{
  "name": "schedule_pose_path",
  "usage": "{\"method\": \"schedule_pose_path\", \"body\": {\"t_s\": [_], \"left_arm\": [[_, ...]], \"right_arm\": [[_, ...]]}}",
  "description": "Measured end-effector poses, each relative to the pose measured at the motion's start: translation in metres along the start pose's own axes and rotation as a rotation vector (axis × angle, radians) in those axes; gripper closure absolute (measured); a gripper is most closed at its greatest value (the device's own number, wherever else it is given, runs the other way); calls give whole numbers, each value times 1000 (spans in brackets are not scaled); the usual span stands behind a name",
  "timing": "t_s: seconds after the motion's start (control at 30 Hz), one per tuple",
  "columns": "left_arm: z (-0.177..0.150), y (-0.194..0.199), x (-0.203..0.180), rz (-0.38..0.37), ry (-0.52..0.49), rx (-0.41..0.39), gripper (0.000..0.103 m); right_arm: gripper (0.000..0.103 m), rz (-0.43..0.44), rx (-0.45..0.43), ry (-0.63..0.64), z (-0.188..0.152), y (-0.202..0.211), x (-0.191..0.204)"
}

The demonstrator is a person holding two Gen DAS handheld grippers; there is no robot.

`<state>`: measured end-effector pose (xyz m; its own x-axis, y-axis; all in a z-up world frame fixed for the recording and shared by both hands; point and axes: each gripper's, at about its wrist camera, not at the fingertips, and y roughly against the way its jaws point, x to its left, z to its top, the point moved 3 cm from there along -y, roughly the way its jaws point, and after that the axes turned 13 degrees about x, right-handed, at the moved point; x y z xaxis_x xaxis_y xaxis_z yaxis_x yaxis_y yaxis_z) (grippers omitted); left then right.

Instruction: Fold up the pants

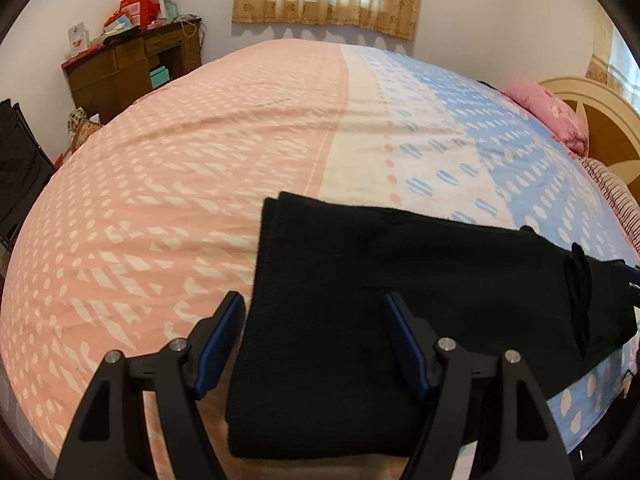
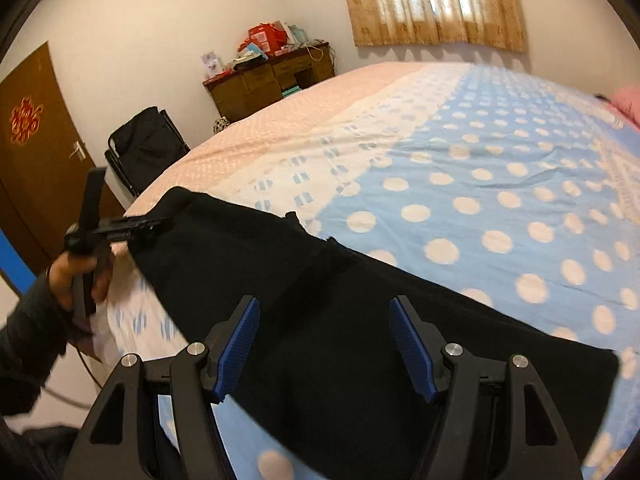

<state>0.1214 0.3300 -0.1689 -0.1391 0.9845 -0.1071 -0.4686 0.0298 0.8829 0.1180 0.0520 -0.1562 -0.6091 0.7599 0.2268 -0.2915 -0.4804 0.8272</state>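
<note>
The black pants (image 1: 400, 300) lay folded along the bed (image 1: 200, 160) edge at six o'clock; left gripper (image 1: 314, 340) and right gripper (image 2: 324, 344) hovered, jaws apart, likely needing a fresh grasp for another fold

Soft daylight was admitted through the curtained window (image 2: 436, 0), which was overexposed in the right wrist view. The bed (image 1: 200, 152) was bulged by fisheye distortion, and dark vignetting was seen at the corners. The black pants (image 1: 360, 300) were rendered almost without detail; slight motion blur was noted at the right view's lower edge.
</note>
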Motion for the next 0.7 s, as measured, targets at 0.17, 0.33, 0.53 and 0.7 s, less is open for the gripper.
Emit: {"method": "schedule_pose_path", "body": {"t_s": [0.17,0.33,0.53,0.7], "left_arm": [[-3,0,0,-2,3,-3,28],[0,-4,-4,16,-22,15,23],[-1,1,8,-22,26,3,23],[-4,-1,1,-17,-13,-3,24]], "right_arm": [[39,76,64,14,-7,-24,17],[57,111,166,68,-28,-48,38],[57,61,131,159,-42,-39,51],[57,88,26,101,-39,-15,38]]}}
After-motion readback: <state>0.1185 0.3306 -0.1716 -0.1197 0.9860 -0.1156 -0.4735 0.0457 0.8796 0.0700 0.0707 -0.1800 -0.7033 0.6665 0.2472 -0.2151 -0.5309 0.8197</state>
